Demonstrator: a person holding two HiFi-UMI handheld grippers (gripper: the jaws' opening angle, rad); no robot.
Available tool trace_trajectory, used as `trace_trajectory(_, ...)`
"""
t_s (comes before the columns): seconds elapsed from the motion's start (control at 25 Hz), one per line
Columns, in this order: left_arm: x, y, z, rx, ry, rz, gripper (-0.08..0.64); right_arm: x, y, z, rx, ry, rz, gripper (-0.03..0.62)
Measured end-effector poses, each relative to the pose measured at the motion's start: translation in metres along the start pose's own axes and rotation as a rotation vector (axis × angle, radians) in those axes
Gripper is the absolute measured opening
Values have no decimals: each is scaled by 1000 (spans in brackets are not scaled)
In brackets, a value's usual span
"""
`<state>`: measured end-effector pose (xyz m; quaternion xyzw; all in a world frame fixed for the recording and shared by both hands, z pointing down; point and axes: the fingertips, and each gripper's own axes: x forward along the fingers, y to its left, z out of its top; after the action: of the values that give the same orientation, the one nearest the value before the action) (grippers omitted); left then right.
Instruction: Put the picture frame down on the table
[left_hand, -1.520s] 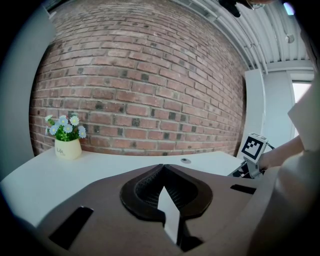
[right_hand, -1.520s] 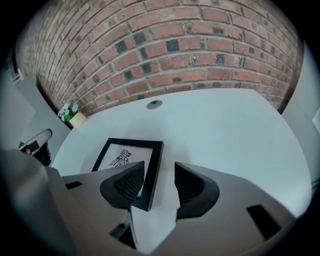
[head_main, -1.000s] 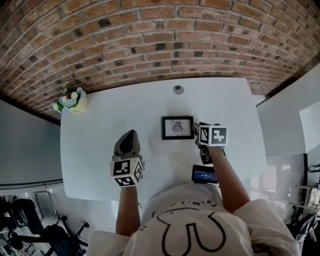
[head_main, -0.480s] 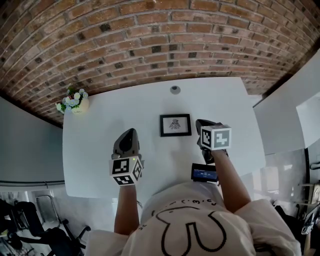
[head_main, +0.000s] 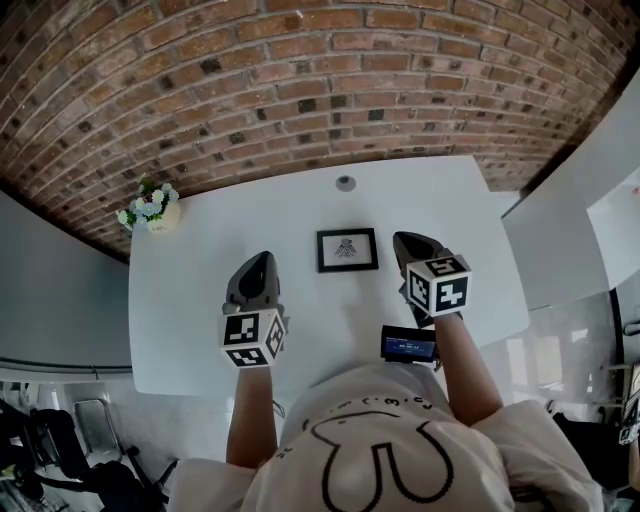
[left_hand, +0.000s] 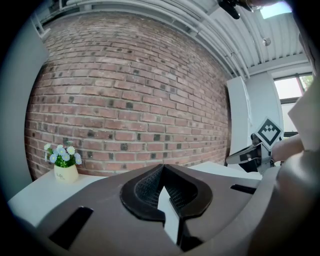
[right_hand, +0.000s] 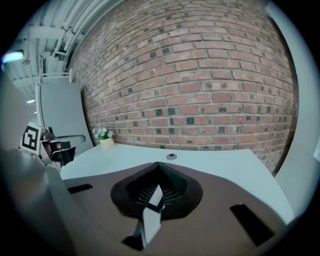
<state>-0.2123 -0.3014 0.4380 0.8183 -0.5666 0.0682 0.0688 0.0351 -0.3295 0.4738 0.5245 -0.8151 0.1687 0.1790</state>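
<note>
The picture frame (head_main: 347, 250) is lying flat on the white tabletop (head_main: 200, 290), between the left gripper (head_main: 262, 262) and the right gripper (head_main: 408, 243), both hovering with jaws clenched on nothing, while a flower pot (head_main: 150, 212) is sitting at the far left corner.

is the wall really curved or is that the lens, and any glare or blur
Head view: lens distortion bows the brick wall and the table edges; the picture frame is sharp. Left gripper view: dark rim all round, window blown out at right. Right gripper view: same dark rim, ceiling light glares at left.
</note>
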Motion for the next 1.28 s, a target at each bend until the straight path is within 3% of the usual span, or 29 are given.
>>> trace_trajectory(0.56,-22,-13,45,42,-124,7,12,-70,11,60,-182,-370,-44,15)
trace_trajectory(0.88,-36,-16,66,82,-203,11,12,-95,28,81,-312,-482,-95,15)
trace_trajectory(1.28,-53,-18,91,138,-323,5,12,-112,41,96,-339,-578,-86,15)
